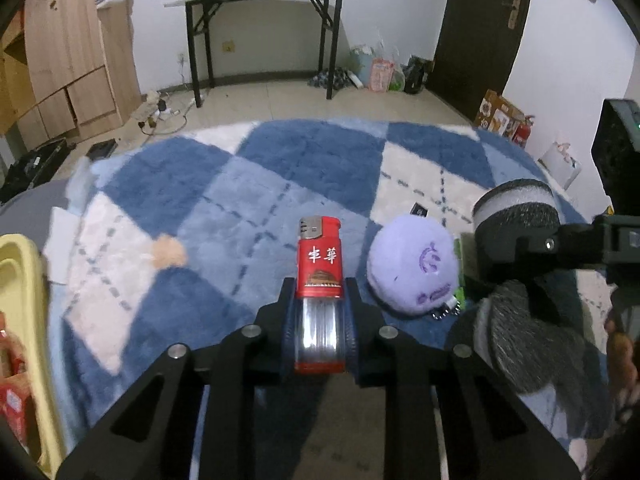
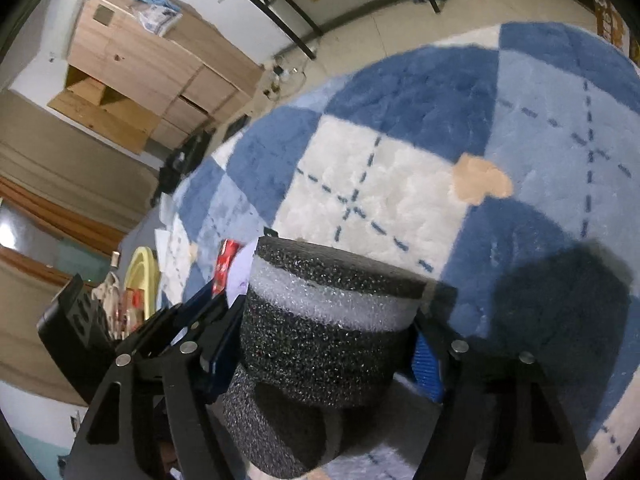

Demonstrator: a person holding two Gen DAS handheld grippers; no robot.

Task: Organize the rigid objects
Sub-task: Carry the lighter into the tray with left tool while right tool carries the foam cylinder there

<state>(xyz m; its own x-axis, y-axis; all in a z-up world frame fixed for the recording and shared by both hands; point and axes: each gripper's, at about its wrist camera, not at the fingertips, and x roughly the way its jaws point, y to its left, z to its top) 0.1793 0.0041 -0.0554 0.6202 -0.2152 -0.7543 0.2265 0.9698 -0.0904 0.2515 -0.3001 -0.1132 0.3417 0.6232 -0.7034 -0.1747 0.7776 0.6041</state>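
Observation:
My left gripper [image 1: 320,286] is shut on a red lighter [image 1: 320,264] with a clear lower half. The lighter stands upright between the blue pads, above the checked rug [image 1: 240,200]. A round purple plush keychain [image 1: 412,268] lies on the rug just right of it. My right gripper [image 2: 332,308] is shut on a thick black and white foam roll [image 2: 332,320], its blue pads against both sides. The left wrist view shows this foam roll [image 1: 516,216] at the far right beside the plush. In the right wrist view, the left gripper [image 2: 208,300] with the lighter [image 2: 228,260] shows at the left.
A yellow basket [image 1: 20,280] with red packets sits off the rug's left edge, and this yellow basket [image 2: 138,276] also shows in the right wrist view. Beyond the rug stand a black-legged table [image 1: 260,0], a wooden cabinet [image 1: 72,60] and a dark door [image 1: 480,32].

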